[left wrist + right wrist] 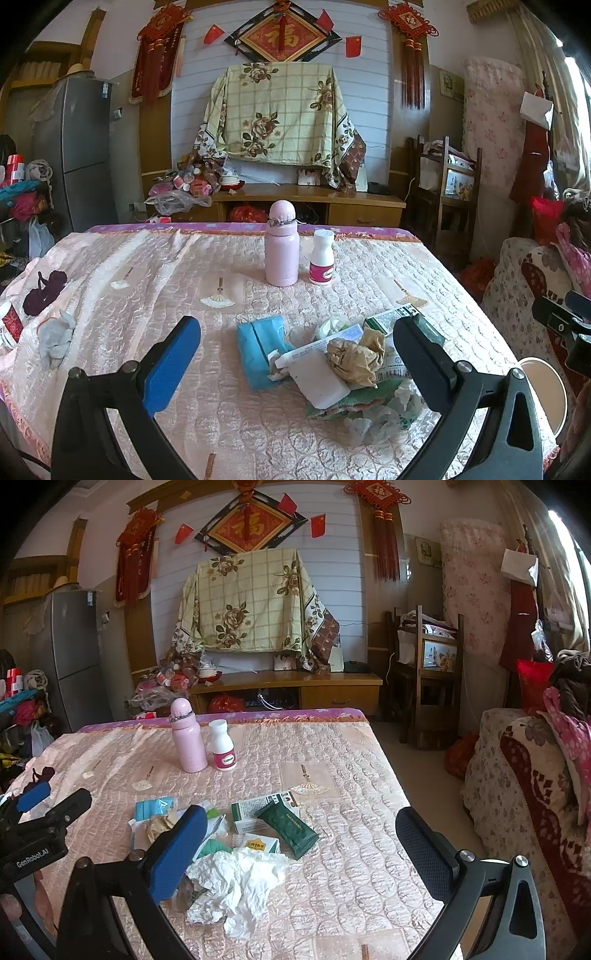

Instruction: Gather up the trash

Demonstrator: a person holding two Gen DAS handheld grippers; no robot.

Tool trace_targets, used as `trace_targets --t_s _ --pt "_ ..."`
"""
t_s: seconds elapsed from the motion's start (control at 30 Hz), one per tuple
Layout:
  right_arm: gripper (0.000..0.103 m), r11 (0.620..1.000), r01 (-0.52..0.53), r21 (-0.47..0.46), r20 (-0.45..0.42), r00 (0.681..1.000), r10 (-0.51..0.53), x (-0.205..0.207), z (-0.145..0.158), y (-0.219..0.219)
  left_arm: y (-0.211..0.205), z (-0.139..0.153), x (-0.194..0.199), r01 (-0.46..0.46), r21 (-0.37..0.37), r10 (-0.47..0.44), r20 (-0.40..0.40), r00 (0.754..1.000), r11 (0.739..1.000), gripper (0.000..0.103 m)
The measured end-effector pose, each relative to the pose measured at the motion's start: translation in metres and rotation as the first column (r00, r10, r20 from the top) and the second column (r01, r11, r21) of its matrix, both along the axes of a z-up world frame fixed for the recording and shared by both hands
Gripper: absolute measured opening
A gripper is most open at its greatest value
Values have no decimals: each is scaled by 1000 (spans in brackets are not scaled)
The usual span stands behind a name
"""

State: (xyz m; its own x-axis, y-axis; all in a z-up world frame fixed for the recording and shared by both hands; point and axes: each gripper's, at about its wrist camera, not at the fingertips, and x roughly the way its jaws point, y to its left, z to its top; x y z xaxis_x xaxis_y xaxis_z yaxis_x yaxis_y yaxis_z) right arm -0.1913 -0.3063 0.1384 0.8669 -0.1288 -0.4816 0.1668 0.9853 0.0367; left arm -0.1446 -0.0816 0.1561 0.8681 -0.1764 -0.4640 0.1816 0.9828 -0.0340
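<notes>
- The left claw (295,350) is released, its two fingers spread wide with nothing between them but the trash heap on the desk (147,258), which wears a pink quilted cover.
- Between the left claw's fingers lie a blue packet (258,347), a white tube (317,347), a crumpled brown paper (354,358) and a flat white piece (319,384) resting on a green cloth (384,391).
- Just behind the left claw's right finger a green-and-white carton (391,317) pokes out.
- Beyond the left claw's fingertips, well apart from the heap, a pink bottle (282,245) stands upright with a white pill bottle (322,258) just beside it on its right.
- Off to the left of the left claw a grey crumpled wad (55,339) lies alone on the cover.
- The right claw (301,834) is likewise released and grips nothing.
- Between the right claw's fingers, nearer its left finger, sits a crumpled white tissue (236,882); ahead of it lie a dark green pouch (288,827), a small yellow-and-white box (258,843) and the green-and-white carton.
- The right claw's left finger hides part of the heap, so whether it touches the tissue I cannot tell.
- The left claw's body shows at the left edge of the right wrist view, beside the heap.
</notes>
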Motion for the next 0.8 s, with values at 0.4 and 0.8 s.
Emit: trace_targets --t_s 0.4,0.8 --pt "103 1000 -1 0 -4 1000 1 2 -1 -1 -2 -1 -1 1 8 -1 -2 1000 1000 103" --pt "103 1000 -23 0 -25 999 23 3 -6 0 2 -1 2 -5 14 5 -3 1000 1000 103"
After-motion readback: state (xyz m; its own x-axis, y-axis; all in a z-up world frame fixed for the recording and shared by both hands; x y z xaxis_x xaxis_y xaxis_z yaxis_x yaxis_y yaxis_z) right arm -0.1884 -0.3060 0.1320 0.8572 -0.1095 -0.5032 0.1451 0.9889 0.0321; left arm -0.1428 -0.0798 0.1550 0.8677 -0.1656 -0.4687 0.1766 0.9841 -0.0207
